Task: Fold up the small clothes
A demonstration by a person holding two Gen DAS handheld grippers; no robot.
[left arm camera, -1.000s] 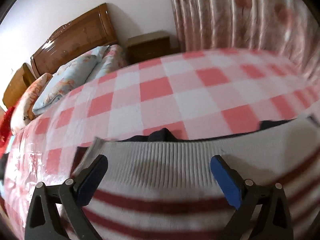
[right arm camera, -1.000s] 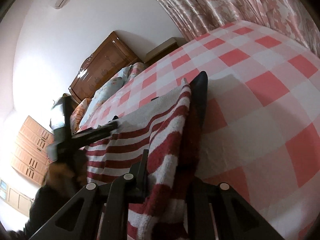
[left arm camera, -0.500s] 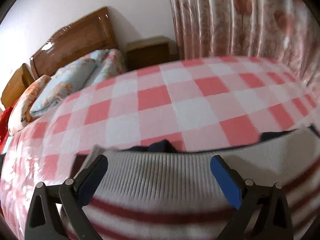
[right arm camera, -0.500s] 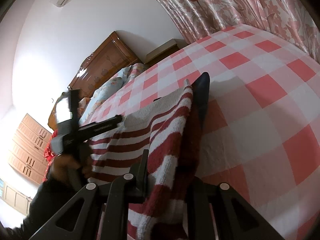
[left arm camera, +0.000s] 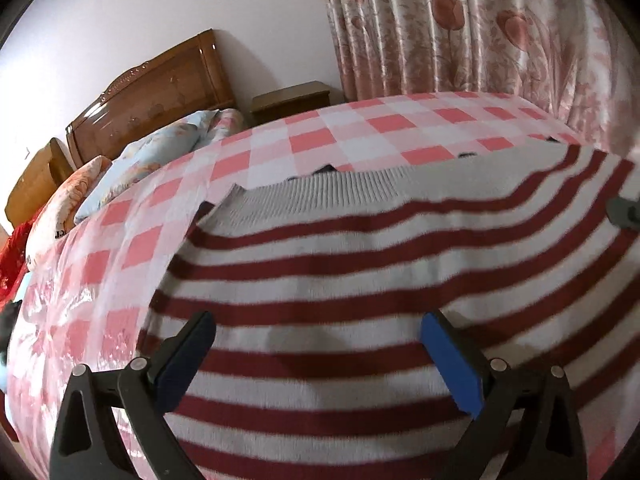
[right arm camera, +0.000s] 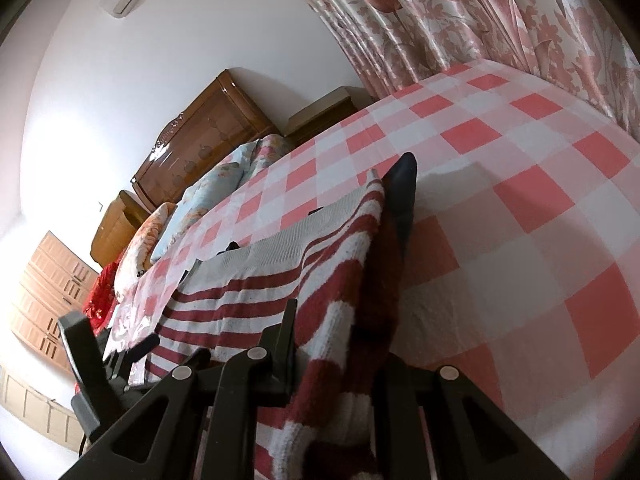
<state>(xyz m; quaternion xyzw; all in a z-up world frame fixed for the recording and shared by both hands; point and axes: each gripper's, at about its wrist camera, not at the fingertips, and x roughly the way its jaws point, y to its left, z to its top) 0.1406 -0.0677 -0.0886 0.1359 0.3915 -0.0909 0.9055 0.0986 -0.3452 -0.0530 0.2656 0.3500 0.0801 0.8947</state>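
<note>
A knitted sweater (left arm camera: 360,272), white with dark red stripes and a grey ribbed hem at its far end, lies on the pink-and-white checked bedcover (left arm camera: 352,140). A dark layer peeks out under the hem. My left gripper (left arm camera: 320,348) hovers open over the striped middle, its blue pads wide apart with nothing between them. In the right wrist view, my right gripper (right arm camera: 336,344) is shut on the sweater's (right arm camera: 256,292) right edge, which is lifted into a bunched fold with its dark inside showing. The left gripper (right arm camera: 136,350) shows at the lower left there.
Pillows (left arm camera: 160,152) and a wooden headboard (left arm camera: 152,92) lie at the bed's far left. A nightstand (left arm camera: 292,100) and flowered curtains (left arm camera: 480,28) stand behind the bed. A wooden wardrobe (right arm camera: 44,296) is at the left.
My left gripper has drawn back along the sweater from the grey hem to the striped middle, still open. The right gripper has held still, gripping the edge.
</note>
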